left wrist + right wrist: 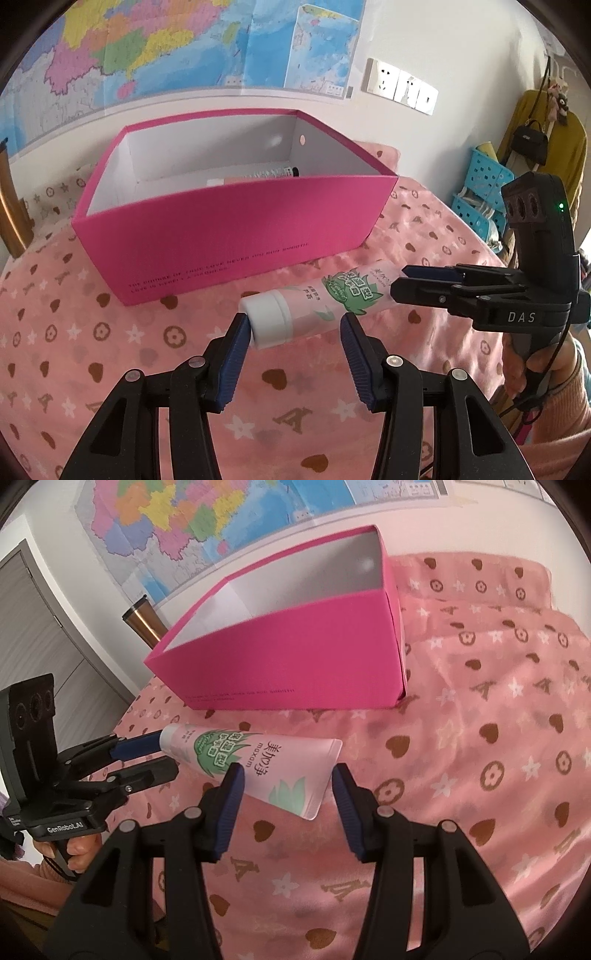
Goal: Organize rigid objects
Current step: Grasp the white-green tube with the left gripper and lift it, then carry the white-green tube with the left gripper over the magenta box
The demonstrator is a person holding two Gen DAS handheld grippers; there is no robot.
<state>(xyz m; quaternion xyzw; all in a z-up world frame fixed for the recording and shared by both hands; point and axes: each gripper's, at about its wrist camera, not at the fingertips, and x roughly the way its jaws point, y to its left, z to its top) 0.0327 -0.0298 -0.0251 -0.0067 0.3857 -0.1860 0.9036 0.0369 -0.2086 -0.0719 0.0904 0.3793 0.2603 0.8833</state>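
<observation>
A pink tube (325,299) with a white cap (267,319) and green leaf print hangs just above the cloth, in front of the open pink box (236,221). My left gripper (293,325) is shut on the cap end, and my right gripper (399,282) comes in from the right, shut on the flat tail. In the right wrist view the tube (258,764) sits between the right gripper's (286,775) pads, while the left gripper (162,757) holds the cap end at the left. Inside the box (295,646) lies another tube (273,171).
A pink cloth (110,332) with hearts and stars covers the surface. A metal tumbler (142,622) stands left of the box. Behind are a wall map (166,44) and sockets (400,86). Blue baskets (484,177) and a yellow coat (546,122) are at the right.
</observation>
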